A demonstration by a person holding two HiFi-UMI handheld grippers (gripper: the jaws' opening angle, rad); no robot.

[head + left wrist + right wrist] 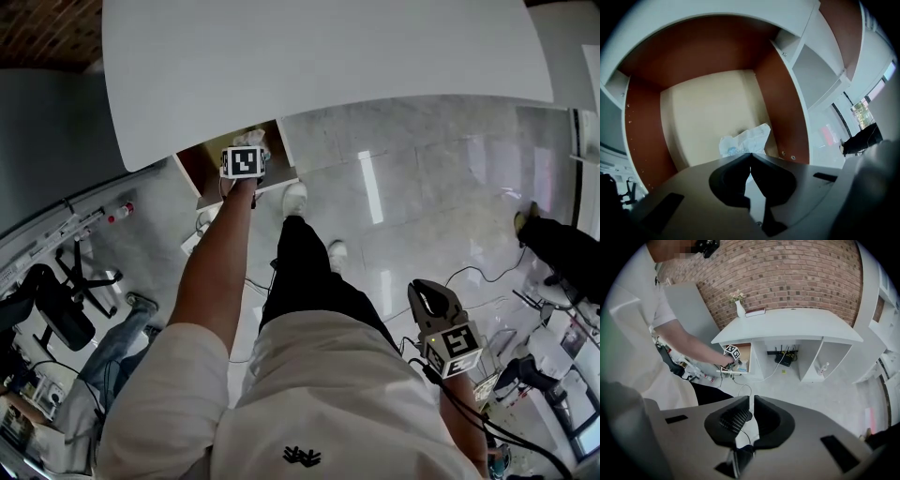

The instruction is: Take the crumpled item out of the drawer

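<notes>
The drawer (783, 93) has side walls of matt brown wood-look board and a smooth cream bottom. The crumpled paper (747, 140) in it is thin, white and creased, with a faint blue print. The left gripper (750, 153) has matt black plastic jaws on a smooth grey body. The right gripper (751, 398) shows a ribbed black pad on one jaw. The tabletop (328, 66) is smooth matt white. The floor (441, 178) is glossy pale stone-look tile that mirrors the light. The wall (787, 277) is rough red brick. The shirt (319, 394) is white cloth and the trousers (309, 272) black cloth.
</notes>
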